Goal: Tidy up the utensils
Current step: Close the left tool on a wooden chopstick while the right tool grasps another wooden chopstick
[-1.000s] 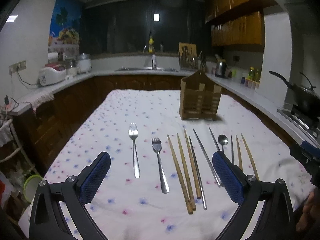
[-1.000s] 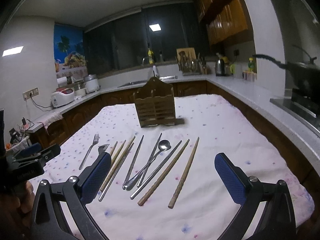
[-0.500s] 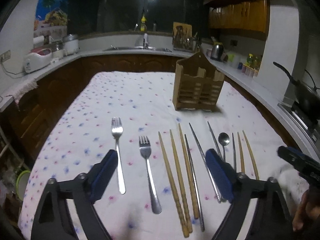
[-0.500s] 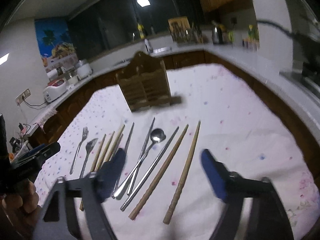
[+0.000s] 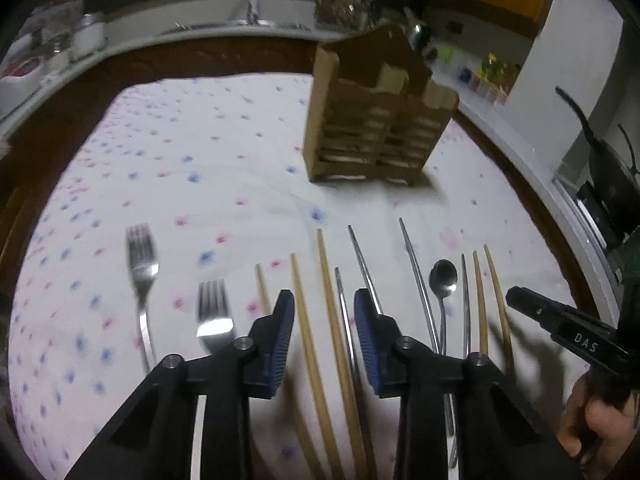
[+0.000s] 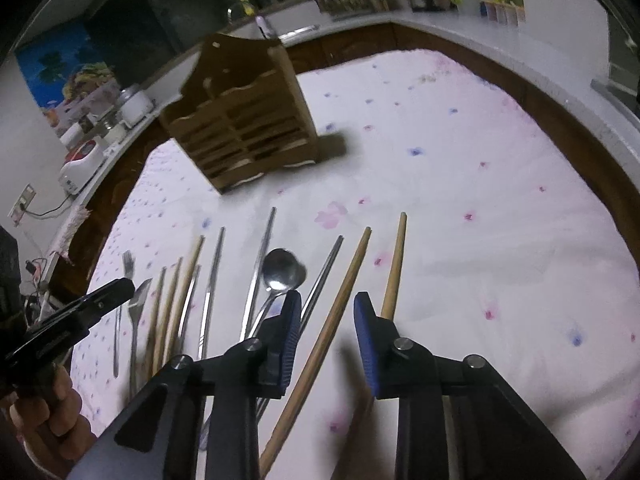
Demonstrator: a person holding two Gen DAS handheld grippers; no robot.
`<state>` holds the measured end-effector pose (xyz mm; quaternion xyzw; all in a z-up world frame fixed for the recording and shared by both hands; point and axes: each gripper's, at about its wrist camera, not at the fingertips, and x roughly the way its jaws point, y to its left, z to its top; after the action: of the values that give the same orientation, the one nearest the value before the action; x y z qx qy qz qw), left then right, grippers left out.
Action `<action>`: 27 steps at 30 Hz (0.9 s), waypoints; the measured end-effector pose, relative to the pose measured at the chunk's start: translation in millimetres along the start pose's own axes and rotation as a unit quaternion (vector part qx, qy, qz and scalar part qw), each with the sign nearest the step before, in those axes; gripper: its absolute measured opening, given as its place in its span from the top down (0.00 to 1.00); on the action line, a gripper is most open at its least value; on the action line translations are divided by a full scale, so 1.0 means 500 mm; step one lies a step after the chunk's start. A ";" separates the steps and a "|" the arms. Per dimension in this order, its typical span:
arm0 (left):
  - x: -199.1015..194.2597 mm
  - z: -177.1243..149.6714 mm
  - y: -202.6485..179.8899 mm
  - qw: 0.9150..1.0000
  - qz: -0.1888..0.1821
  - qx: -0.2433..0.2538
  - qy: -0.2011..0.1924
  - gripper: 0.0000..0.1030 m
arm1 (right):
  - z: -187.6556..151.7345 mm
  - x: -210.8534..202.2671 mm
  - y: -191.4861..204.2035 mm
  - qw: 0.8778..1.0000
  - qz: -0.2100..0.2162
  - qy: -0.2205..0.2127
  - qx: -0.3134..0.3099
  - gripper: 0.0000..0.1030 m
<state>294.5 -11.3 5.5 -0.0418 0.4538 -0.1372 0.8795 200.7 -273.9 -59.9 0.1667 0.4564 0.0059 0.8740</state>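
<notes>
Utensils lie in a row on the flowered tablecloth (image 5: 192, 184): two forks (image 5: 142, 264), wooden chopsticks (image 5: 304, 340), metal chopsticks (image 5: 362, 264) and a spoon (image 5: 443, 276). My left gripper (image 5: 324, 312) hovers low over the row, its jaws closing. Two wooden chopsticks and a metal one lie between its blue pads (image 5: 282, 332), untouched. My right gripper (image 6: 328, 312) is also closing, astride one wooden chopstick (image 6: 340, 312) without pressing on it. A second wooden chopstick (image 6: 394, 272) runs behind its right finger. The wooden utensil holder (image 5: 380, 128) stands upright beyond the row.
A hand (image 5: 592, 432) grips the right gripper's handle at the right edge of the left wrist view. Kitchen counters with appliances and a sink ring the table. A pan (image 5: 608, 176) sits on the stove to the right. Bare cloth lies right of the chopsticks (image 6: 480, 240).
Both grippers have dropped toward the utensil row and tipped downward. Their jaws have narrowed from wide open to a small gap, the left over the middle chopsticks, the right over the rightmost wooden pair.
</notes>
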 end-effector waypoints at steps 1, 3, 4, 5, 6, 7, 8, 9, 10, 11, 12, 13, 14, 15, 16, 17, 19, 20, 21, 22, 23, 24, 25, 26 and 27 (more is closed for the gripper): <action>0.013 0.011 -0.002 1.000 -0.003 0.002 0.007 0.74 | 0.004 0.008 -0.005 1.000 -0.001 0.006 0.004 0.75; 0.044 0.035 -0.005 1.000 -0.009 0.007 0.023 0.77 | 0.011 0.026 -0.015 1.000 -0.003 0.018 0.012 0.76; 0.057 0.045 -0.007 1.000 -0.008 0.009 0.028 0.78 | 0.013 0.034 -0.020 1.000 -0.004 0.025 0.017 0.77; 0.072 0.055 -0.009 0.999 -0.009 0.012 0.034 0.79 | 0.015 0.041 -0.024 0.999 -0.004 0.029 0.021 0.78; 0.087 0.063 -0.010 0.999 -0.012 0.014 0.042 0.80 | 0.016 0.047 -0.028 0.999 -0.003 0.035 0.024 0.79; 0.095 0.066 -0.011 0.999 -0.014 0.014 0.049 0.81 | 0.019 0.053 -0.029 0.999 -0.004 0.039 0.025 0.79; 0.110 0.073 -0.011 0.998 -0.013 0.014 0.055 0.83 | 0.019 0.058 -0.029 0.999 -0.006 0.042 0.024 0.79; 0.124 0.079 -0.010 0.998 -0.012 0.016 0.060 0.83 | 0.020 0.062 -0.029 0.999 -0.007 0.045 0.023 0.79; 0.132 0.082 -0.011 0.998 -0.011 0.015 0.065 0.84 | 0.020 0.068 -0.030 0.998 -0.008 0.050 0.023 0.79; 0.142 0.086 -0.008 0.998 -0.009 0.014 0.068 0.84 | 0.021 0.071 -0.030 0.998 -0.006 0.050 0.024 0.79; 0.151 0.089 -0.006 0.997 -0.009 0.013 0.072 0.84 | 0.023 0.073 -0.029 0.998 -0.007 0.050 0.022 0.79; 0.157 0.091 -0.006 0.997 -0.009 0.013 0.076 0.84 | 0.024 0.074 -0.026 0.998 -0.009 0.051 0.020 0.79; 0.164 0.092 -0.004 0.997 -0.008 0.015 0.080 0.84 | 0.026 0.076 -0.022 0.998 -0.011 0.054 0.016 0.79; 0.172 0.091 -0.002 0.996 -0.005 0.016 0.085 0.85 | 0.027 0.080 -0.017 0.998 -0.014 0.056 0.010 0.79; 0.175 0.089 0.000 0.996 -0.007 0.016 0.090 0.85 | 0.027 0.080 -0.014 0.998 -0.017 0.060 0.002 0.79; 0.183 0.087 0.002 0.995 -0.010 0.016 0.099 0.85 | 0.026 0.080 -0.012 0.998 -0.017 0.062 -0.002 0.79; 0.195 0.083 0.007 0.994 -0.014 0.015 0.111 0.86 | 0.024 0.079 -0.012 0.997 -0.020 0.068 -0.015 0.83; 0.197 0.085 0.008 0.994 -0.015 0.017 0.110 0.86 | 0.026 0.080 -0.011 0.997 -0.022 0.071 -0.022 0.83; 0.199 0.087 0.007 0.994 -0.015 0.019 0.111 0.86 | 0.029 0.082 -0.011 0.997 -0.022 0.076 -0.027 0.84; 0.204 0.091 0.003 0.993 -0.014 0.022 0.115 0.87 | 0.033 0.085 -0.011 0.996 -0.023 0.080 -0.030 0.85; 0.210 0.094 -0.002 0.993 -0.012 0.027 0.117 0.87 | 0.036 0.087 -0.010 0.996 -0.024 0.083 -0.032 0.86; 0.215 0.098 -0.009 0.992 -0.008 0.035 0.118 0.87 | 0.038 0.090 -0.008 0.995 -0.022 0.085 -0.037 0.86; 0.216 0.101 -0.012 0.992 -0.006 0.040 0.119 0.87 | 0.040 0.093 -0.008 0.995 -0.024 0.086 -0.039 0.87; 0.221 0.105 -0.017 0.992 -0.004 0.046 0.120 0.88 | 0.041 0.095 -0.007 0.995 -0.025 0.085 -0.041 0.87; 0.224 0.107 -0.019 0.991 -0.002 0.050 0.121 0.90 | 0.041 0.096 -0.006 0.995 -0.026 0.084 -0.044 0.87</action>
<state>397.6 -54.5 -49.5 0.0180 0.5496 -0.1655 0.8187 245.0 -274.7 -88.0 0.1150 0.5321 0.0169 0.8387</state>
